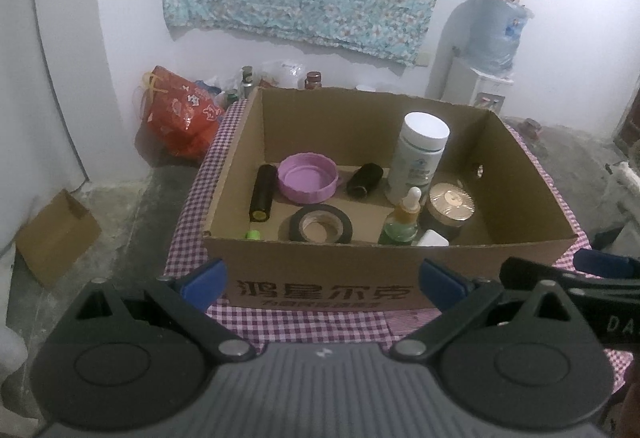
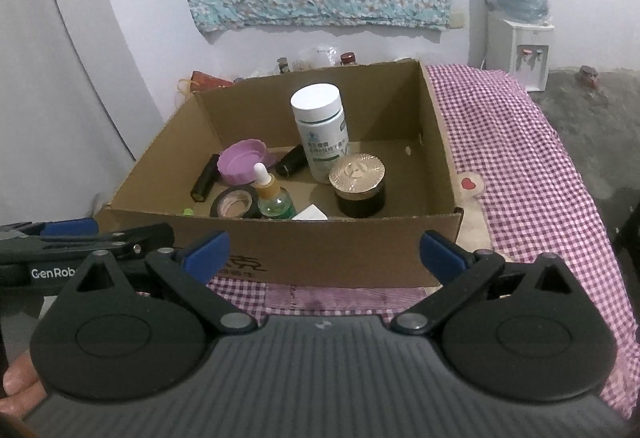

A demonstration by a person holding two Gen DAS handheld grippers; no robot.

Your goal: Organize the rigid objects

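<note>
An open cardboard box (image 1: 304,262) (image 2: 340,242) stands on a purple checked cloth (image 1: 304,322) (image 2: 520,158). Inside it are a tall white bottle (image 1: 420,158) (image 2: 322,134), a purple lid (image 1: 307,178) (image 2: 242,160), a black tape roll (image 1: 320,228) (image 2: 236,203), a green dropper bottle (image 1: 402,222) (image 2: 274,198), a gold-lidded dark jar (image 1: 450,206) (image 2: 360,178) and two black cylinders (image 1: 263,192) (image 1: 364,179). My left gripper (image 1: 322,282) hangs open before the box's front wall, holding nothing. My right gripper (image 2: 323,252) is open beside it, also holding nothing.
A red bag (image 1: 180,114) and several jars sit behind the box by the wall. A water dispenser (image 1: 484,78) (image 2: 520,38) stands at the back right. A cardboard piece (image 1: 56,234) lies on the floor at left. Bare cloth stretches right of the box.
</note>
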